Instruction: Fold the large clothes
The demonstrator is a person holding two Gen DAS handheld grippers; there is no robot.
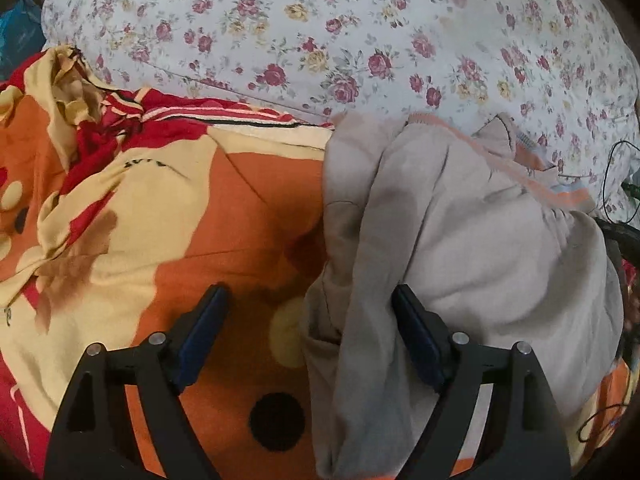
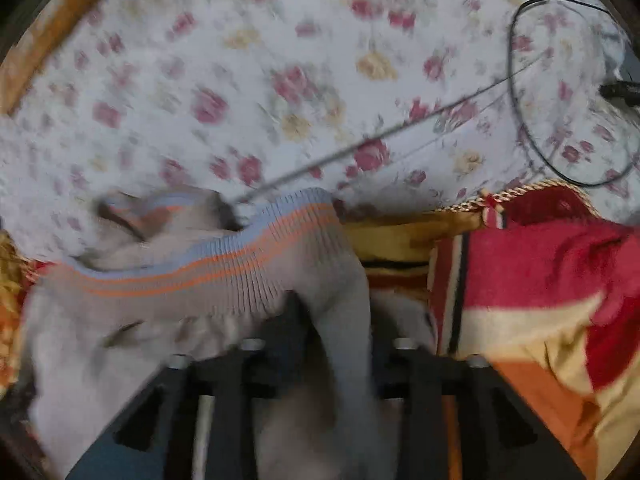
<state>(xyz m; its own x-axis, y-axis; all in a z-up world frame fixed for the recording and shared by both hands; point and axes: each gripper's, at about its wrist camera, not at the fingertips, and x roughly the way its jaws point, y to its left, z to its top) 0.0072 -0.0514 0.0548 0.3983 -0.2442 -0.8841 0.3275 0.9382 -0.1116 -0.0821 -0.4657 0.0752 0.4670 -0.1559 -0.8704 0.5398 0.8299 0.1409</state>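
My left gripper (image 1: 308, 308) is spread wide, its blue-padded black fingers (image 1: 202, 334) apart and pinching nothing. A hanging fold of the beige-grey knitted sweater with orange and light-blue striped ribbing (image 1: 460, 248) lies between them, against the inner face of the right-hand finger; the left-hand finger stands over bare bedding. Beneath and to the left of these fingers spreads the orange, cream and red patterned blanket (image 1: 172, 208), crumpled at its far left. Beyond both, ahead of the fingertips, lies the white bedsheet printed with pink and yellow roses (image 1: 320, 40).

My right gripper (image 2: 332, 340) is drawn together and pinches the sweater (image 2: 180, 292); the picture is blurred, so the fingertips themselves are hidden under cloth. The ribbed hem (image 2: 256, 248) arches just ahead of the fingers, the body of the garment bunched to their left. To the right lies the blanket (image 2: 540, 300), touching the sweater. Farther ahead, a thin black cable (image 2: 516, 120) loops across the floral sheet (image 2: 240, 60).
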